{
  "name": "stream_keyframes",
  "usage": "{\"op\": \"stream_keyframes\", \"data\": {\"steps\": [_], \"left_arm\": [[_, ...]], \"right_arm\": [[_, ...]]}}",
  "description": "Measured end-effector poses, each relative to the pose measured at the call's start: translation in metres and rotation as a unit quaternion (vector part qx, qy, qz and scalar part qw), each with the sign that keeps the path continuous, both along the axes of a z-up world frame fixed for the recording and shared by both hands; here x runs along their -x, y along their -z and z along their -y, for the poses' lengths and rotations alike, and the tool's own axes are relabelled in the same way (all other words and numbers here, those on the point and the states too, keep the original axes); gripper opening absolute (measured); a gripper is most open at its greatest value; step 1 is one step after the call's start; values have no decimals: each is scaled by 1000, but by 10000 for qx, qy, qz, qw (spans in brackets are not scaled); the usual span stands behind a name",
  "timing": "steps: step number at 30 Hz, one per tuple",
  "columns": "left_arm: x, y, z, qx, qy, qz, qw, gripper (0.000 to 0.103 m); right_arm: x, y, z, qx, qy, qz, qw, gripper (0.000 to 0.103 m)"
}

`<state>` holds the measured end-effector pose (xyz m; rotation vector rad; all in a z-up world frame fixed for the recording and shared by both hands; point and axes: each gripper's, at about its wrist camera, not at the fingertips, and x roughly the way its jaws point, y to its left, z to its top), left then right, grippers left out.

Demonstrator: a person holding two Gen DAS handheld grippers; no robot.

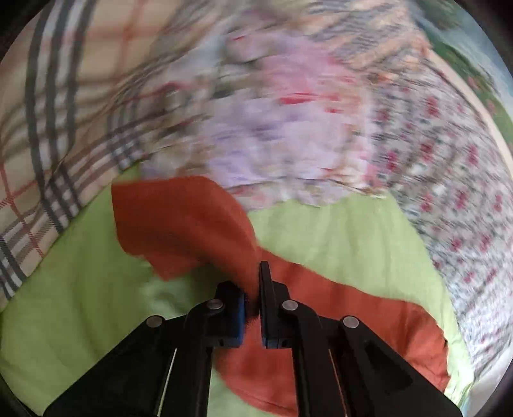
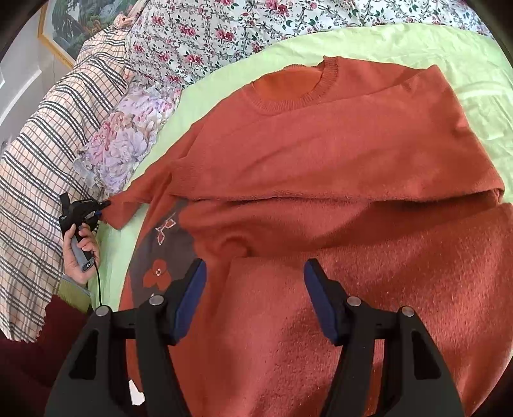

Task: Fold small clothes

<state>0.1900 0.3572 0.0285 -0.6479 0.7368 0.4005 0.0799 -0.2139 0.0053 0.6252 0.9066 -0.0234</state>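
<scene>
A light green sheet [image 2: 400, 41] covers the bed, and most of its middle is taken up by a rust-orange sweater [image 2: 320, 154] lying with its ribbed collar toward the far edge. Along the sheet's far and left edges sit a small-flowered quilt [image 2: 224, 29], a checked blanket [image 2: 41, 166] and a lilac floral cloth [image 2: 125, 141].

The sweater's lower part spreads right under the right gripper [image 2: 255, 272], whose blue-padded jaws stand wide apart just above the knit, with only fabric showing between them.

Out by the sheet's left edge, the left gripper [image 1: 253, 288] has its jaws clenched on the end of the sweater's sleeve [image 1: 179, 221], which runs forward from the fingertips, lifted off the sheet.
</scene>
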Motion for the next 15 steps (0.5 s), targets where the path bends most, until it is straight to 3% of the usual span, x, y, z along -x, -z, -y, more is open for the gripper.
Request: {"op": "stream_keyframes", "data": {"steps": [4, 7, 10, 15], "left_arm": [[-13, -25, 64, -66, 717, 341, 9968, 5], [-29, -38, 125, -110, 1365, 480, 9894, 5], [-42, -46, 194, -96, 2115, 519, 9760, 5], [-59, -40, 314, -308, 3277, 395, 9435, 5]], "right_arm": [[9, -4, 2, -34, 71, 76, 9999, 64], [19, -7, 7, -67, 210, 136, 9997, 64], [29, -9, 13, -63, 358, 168, 9992, 64], [53, -9, 32, -100, 721, 216, 9971, 64]]}}
